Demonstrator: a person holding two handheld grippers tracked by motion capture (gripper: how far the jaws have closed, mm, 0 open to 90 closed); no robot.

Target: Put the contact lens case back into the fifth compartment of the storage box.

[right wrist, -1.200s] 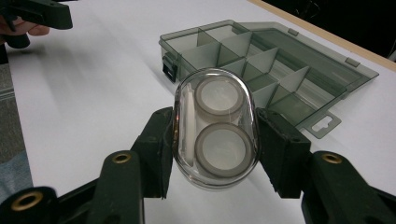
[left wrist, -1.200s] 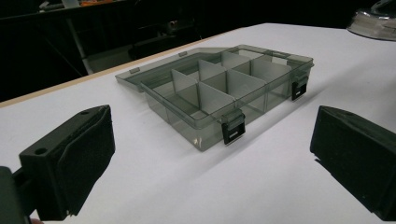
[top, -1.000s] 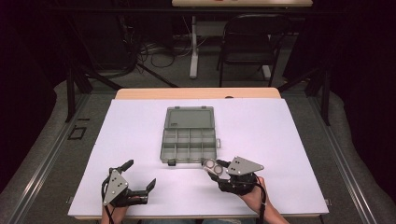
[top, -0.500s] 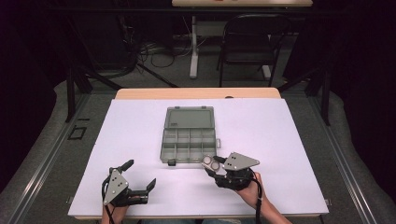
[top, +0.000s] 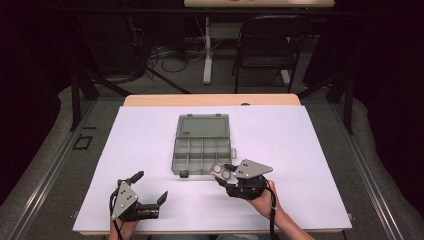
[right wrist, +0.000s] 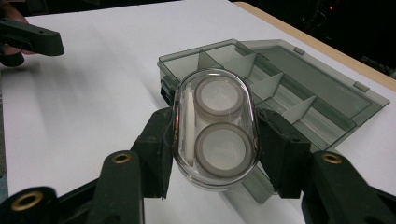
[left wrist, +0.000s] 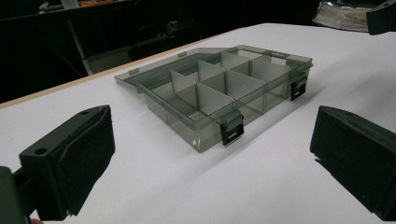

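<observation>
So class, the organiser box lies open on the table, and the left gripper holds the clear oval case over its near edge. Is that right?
Not quite: the right gripper holds the clear oval case, as the right gripper view shows. The left gripper is open. The organiser box does lie open.

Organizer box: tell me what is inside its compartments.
The organizer box lies open; the compartments seen hold only white dividers. The right claw with its clear capsule covers some near compartments in the right gripper view.
</observation>
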